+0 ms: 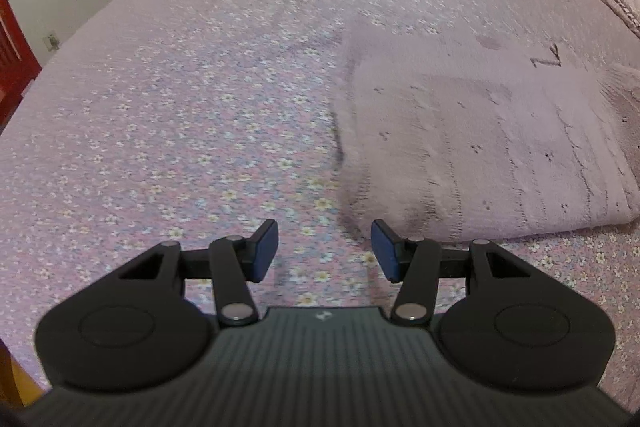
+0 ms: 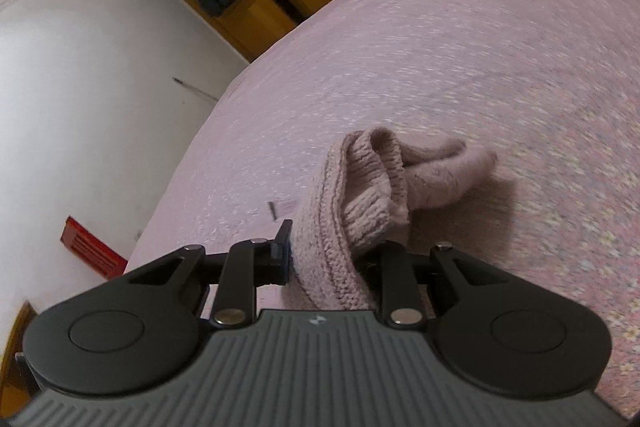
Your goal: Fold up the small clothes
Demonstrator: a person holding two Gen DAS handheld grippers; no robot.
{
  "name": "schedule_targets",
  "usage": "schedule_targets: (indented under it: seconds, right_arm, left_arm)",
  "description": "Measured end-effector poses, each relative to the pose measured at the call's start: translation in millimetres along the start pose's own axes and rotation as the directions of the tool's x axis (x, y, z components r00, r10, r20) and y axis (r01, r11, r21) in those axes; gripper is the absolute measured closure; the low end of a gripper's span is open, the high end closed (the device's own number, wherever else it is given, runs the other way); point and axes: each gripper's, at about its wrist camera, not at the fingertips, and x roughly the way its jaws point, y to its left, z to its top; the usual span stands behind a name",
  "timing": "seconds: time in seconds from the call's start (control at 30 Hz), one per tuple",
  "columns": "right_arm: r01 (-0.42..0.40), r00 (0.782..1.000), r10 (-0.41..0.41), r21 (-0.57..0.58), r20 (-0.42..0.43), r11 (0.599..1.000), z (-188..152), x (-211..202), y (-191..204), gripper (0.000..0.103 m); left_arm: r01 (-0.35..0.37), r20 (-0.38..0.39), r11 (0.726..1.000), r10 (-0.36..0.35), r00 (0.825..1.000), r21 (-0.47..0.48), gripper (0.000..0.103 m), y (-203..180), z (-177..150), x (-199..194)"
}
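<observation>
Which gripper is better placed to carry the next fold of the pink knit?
Right: the right gripper already clamps the knit garment, lifted off the bedspread. The left gripper is open, empty.

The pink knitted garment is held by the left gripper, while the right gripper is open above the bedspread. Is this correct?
No, the sides are swapped. In the right wrist view the right gripper is shut on the pink knitted garment; in the left wrist view the left gripper is open above the bedspread.

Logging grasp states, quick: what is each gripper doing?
Left gripper: open, holding nothing.
Right gripper: jaws shut on the pink knit garment.
</observation>
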Motion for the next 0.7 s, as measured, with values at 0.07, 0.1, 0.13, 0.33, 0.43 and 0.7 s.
schedule_targets:
  seconds: [0.07,0.1,0.13,0.33,0.43,0.7]
  right_arm:
    - [-0.005,1.0,0.005,-0.028,-0.003,1.0,1.6,4.7,18.7,0.077]
    - [-0.006,1.0,0.006,-0.044,-0.005,0.999,2.3,6.3,29.4,0.077]
    - [-0.003,1.0,0.002,-0.063,-0.008,0.998,3.1,9.3,40.6,0.077]
    - [-0.005,0.997,-0.012,-0.205,-0.08,0.979,-2.3,33.8,121.4,0.078]
    - [-0.011,0.99,-0.029,-0.294,-0.134,0.956,-15.5,51.7,161.4,0.078]
    - [-0.061,0.961,-0.078,-0.478,-0.266,0.876,-81.8,110.4,240.9,0.078]
  left_arm:
    - [-0.007,0.006,1.0,0.007,1.0,-0.008,0.05,8.8,-0.3,-3.0]
    - [-0.015,0.01,1.0,0.015,1.0,-0.012,0.05,14.5,-0.2,-4.8]
    - [-0.025,0.013,1.0,0.025,1.0,-0.017,0.05,20.1,-0.1,-6.5]
    - [-0.049,0.029,0.996,0.051,0.998,-0.077,0.05,54.0,2.6,-13.7]
    - [-0.055,0.038,0.994,0.059,0.998,-0.09,0.05,67.5,5.8,-14.4]
    - [-0.06,0.058,0.992,0.067,0.996,-0.11,0.05,92.1,6.9,-11.9]
